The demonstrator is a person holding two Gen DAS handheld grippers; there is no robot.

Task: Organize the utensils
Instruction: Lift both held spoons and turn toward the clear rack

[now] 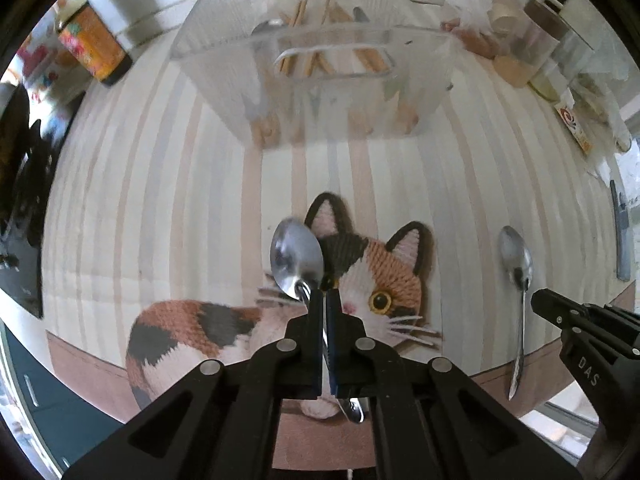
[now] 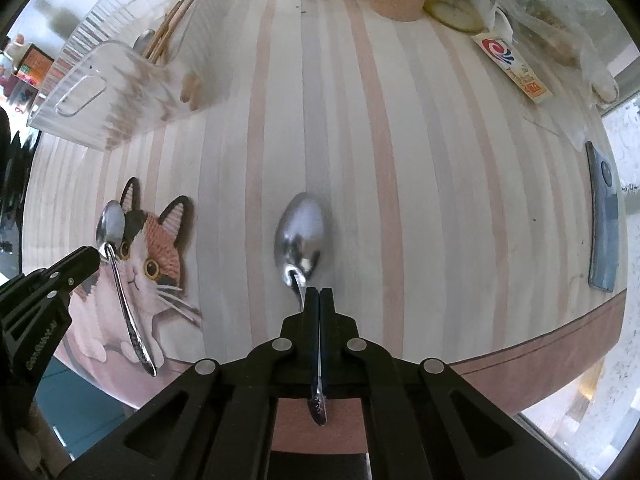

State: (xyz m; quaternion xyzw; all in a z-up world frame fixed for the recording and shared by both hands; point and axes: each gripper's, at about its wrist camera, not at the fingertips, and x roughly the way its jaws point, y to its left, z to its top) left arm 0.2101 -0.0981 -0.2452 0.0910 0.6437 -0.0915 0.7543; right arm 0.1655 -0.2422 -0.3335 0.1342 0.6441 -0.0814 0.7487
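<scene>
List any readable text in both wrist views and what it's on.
"DAS": on the right gripper body, seen from the left wrist.
Embossed lettering on the left gripper body: too blurred to read.
Red-and-blue swirl logo packet: print illegible.
Orange canister: label blurred.

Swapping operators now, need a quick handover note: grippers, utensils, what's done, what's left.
Left gripper: shut on a shiny metal spoon, held by the neck above the cat-print tablecloth.
Right gripper: shut on a second metal spoon, same kind of grip.
Clear ribbed plastic organizer bin: ahead on the table, already holding wooden chopsticks and at least one spoon.
Left to do: put both held spoons in the bin. No other loose utensils visible.
</scene>
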